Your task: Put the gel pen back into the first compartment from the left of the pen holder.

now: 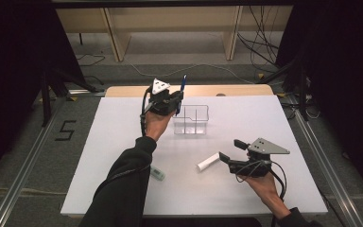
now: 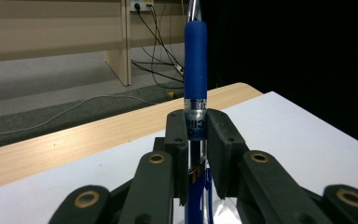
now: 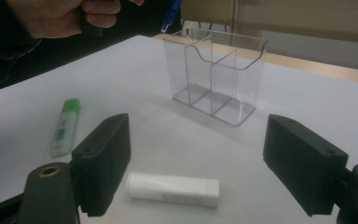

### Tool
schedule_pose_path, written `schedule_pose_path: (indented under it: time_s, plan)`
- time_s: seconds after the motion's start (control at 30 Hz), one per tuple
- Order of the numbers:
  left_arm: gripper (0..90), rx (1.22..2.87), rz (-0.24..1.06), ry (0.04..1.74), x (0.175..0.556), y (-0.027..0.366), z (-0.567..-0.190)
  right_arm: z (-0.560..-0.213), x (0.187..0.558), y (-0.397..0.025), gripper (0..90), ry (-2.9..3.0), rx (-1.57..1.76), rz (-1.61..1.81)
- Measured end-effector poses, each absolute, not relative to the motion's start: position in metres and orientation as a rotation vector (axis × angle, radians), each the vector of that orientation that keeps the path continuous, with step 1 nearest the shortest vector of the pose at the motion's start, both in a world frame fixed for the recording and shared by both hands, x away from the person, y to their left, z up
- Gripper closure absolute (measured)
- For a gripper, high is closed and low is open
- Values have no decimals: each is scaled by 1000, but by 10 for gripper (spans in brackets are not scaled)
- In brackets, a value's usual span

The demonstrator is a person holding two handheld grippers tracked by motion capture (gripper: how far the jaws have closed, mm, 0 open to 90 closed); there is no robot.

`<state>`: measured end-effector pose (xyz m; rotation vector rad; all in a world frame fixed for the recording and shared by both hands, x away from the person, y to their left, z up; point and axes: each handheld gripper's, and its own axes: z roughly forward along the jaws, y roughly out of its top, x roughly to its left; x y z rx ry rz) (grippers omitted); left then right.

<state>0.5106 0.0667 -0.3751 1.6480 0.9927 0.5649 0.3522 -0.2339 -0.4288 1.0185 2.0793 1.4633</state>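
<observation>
Plastics, rubber and matt board under my fingers

My matt black plastic fingers (image 2: 219, 140), pinned with brass-coloured rivets, hold a pen (image 2: 196, 70) with a dull blue rubbery grip and glossy clear barrel. The organiser (image 3: 216, 74) is clear, shiny plastic; the white tube (image 3: 172, 189) looks smooth, satin plastic. The table (image 1: 123, 123) is matt white, with a pale wood edge.

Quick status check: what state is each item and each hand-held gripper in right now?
Left hand-held gripper: shut on the blue pen, raised beside the organizer.
Blue pen: held upright, off the table.
Right hand-held gripper: open, jaws either side of the white tube, not touching it.
White tube: lying flat, capped.
Clear organizer: upright, empty.
Green highlighter: lying flat, capped.
</observation>
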Motion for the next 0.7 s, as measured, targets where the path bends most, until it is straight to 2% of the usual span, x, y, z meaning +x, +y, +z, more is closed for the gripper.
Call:
schedule_pose_path:
  time_s: [0.7]
  plan:
    - [786, 1636, 586, 1041, 524, 61, -393, -429, 352, -232, 244, 2085, 1008, 1481]
